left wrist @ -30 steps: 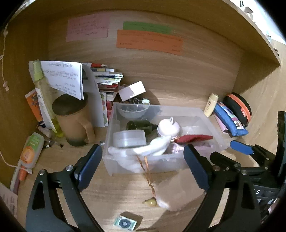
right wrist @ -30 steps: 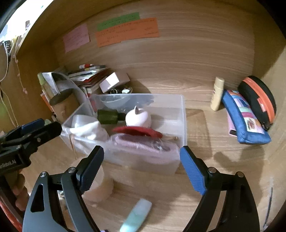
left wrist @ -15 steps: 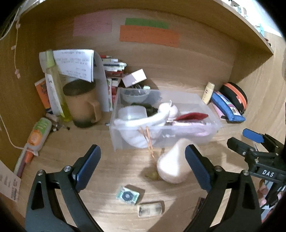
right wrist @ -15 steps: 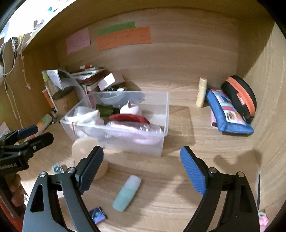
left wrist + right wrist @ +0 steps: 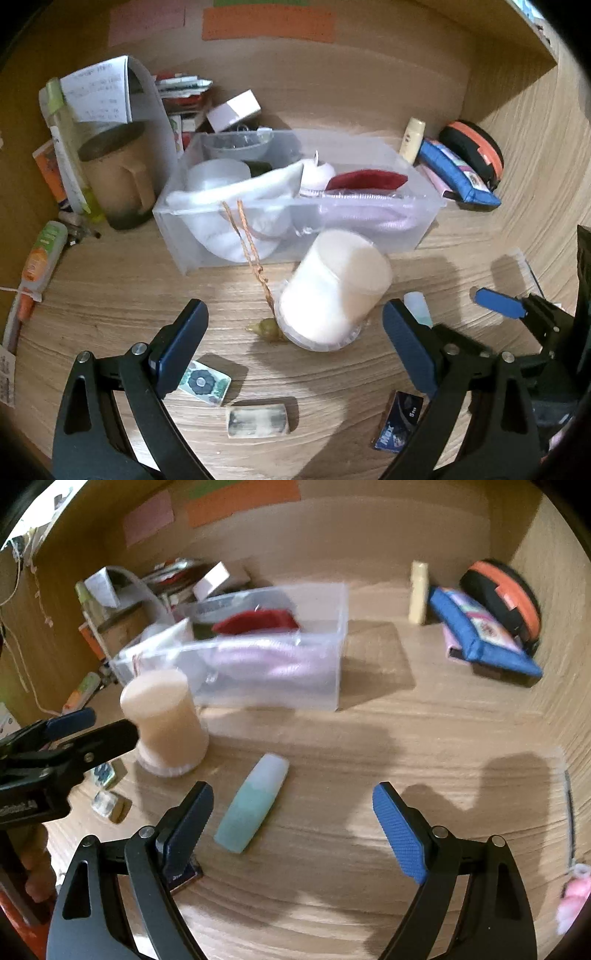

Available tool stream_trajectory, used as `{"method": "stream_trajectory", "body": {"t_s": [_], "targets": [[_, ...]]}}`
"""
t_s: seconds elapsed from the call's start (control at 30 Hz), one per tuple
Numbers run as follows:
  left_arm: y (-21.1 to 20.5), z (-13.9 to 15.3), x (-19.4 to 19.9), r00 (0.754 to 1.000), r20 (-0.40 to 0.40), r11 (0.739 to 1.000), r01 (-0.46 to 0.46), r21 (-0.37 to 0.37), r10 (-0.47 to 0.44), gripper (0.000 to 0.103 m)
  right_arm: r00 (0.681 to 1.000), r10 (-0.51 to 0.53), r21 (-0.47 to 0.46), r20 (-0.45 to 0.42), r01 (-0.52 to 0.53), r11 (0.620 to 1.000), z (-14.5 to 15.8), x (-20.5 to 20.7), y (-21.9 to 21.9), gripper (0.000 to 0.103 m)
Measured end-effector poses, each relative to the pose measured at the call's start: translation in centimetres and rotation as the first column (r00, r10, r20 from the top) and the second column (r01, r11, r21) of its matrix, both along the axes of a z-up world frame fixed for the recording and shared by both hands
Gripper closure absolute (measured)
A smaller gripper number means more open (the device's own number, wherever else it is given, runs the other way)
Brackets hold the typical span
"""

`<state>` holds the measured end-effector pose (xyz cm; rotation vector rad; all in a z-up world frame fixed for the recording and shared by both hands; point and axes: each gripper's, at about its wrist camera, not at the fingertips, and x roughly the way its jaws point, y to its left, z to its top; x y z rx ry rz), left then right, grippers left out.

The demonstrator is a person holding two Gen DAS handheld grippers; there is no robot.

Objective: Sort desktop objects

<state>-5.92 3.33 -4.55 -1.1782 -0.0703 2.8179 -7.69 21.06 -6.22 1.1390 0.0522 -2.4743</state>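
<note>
My left gripper (image 5: 295, 339) is open and low over the wooden desk. A white cylindrical jar (image 5: 332, 291) stands just beyond its fingertips, in front of the clear plastic bin (image 5: 424, 221). The bin holds a white cloth, a red pouch and other items. My right gripper (image 5: 293, 812) is also open, and a mint-green tube (image 5: 253, 808) lies on the desk between its fingers, nearer the left one. Neither gripper holds anything. In the right wrist view the jar (image 5: 164, 720) sits at the left beside my left gripper (image 5: 99, 725).
A patterned tile (image 5: 203, 382), a small block (image 5: 258, 421) and a dark blue box (image 5: 399, 421) lie in the foreground. A brown mug (image 5: 118, 181), papers and books crowd the back left. A blue pencil case (image 5: 480, 635), a black-orange case (image 5: 506, 594) and a cream bottle (image 5: 419, 590) sit back right.
Both grippers pulled back from the bin and sank toward the desk. The jar, tube and small foreground items came into view. Both pairs of jaws stayed wide.
</note>
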Motion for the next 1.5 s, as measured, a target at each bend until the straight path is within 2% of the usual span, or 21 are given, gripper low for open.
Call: {"method": "stream_trajectory", "body": {"t_s": [0.13,0.2,0.3,0.37,0.5,0.57,0.6,0.77,0.9,1.1,1.3,1.5], "targets": [[-0.5,-0.4,0.2,1.0,0.008,1.0,-0.012,0.003,0.012,0.007,0.999,0.042,0.053,0.027,-0.043,0.998,-1.0,0.1,-1.5,0.019],[-0.9,-0.5,0.2,1.0,0.012,1.0,-0.016,0.011,0.016,0.007,0.998,0.061,0.099,0.027,-0.063,0.993,-1.3,0.5,-2.4,0.027],[-1.0,-0.8,-0.2,0.999,0.035,1.0,-0.001,0.031,0.0,0.007,0.998,0.068,0.161,0.006,-0.068,0.985,-1.6,0.8,-3.2,0.033],[-0.8,-0.9,-0.5,0.999,0.039,0.999,0.0,0.032,-0.002,0.007,0.995,0.099,0.154,-0.004,-0.097,0.983,-1.5,1.2,-3.4,0.049],[0.0,-0.9,-1.0,0.999,0.037,0.999,0.022,0.026,-0.023,0.007,0.995,0.095,0.149,-0.017,-0.092,0.985,-1.5,1.4,-3.0,0.059],[0.5,-0.9,-1.3,0.998,0.037,0.999,0.043,0.02,-0.044,0.007,0.997,0.079,0.144,-0.019,-0.075,0.987,-1.5,1.3,-2.4,0.077],[0.8,-0.9,-1.5,0.997,0.042,0.998,0.057,0.023,-0.058,0.007,0.997,0.072,0.14,-0.017,-0.069,0.988,-1.5,1.1,-2.1,0.08],[1.6,-0.8,-2.2,0.997,0.036,0.997,0.068,0.02,-0.069,0.007,0.999,0.034,0.084,0.005,-0.035,0.996,-1.3,0.4,0.1,0.081],[2.5,-0.8,-3.2,0.997,0.03,0.998,0.067,-0.02,-0.066,0.007,1.0,0.015,0.076,0.012,-0.016,0.997,-1.2,0.0,0.8,0.081],[3.1,-1.5,-4.6,0.998,0.053,0.998,0.049,-0.048,-0.046,0.039,1.0,0.006,0.046,0.019,-0.007,0.999,-1.1,-0.4,1.5,0.081],[4.0,-1.5,-4.0,0.999,0.019,0.991,0.048,-0.128,-0.046,0.043,1.0,0.015,0.034,0.004,-0.015,0.999,-0.6,-0.4,1.7,0.081],[4.4,-1.0,-2.9,0.997,0.005,0.99,0.071,-0.119,-0.071,0.045,1.0,0.01,0.013,-0.024,-0.01,1.0,0.5,-0.4,1.9,0.081]]}}
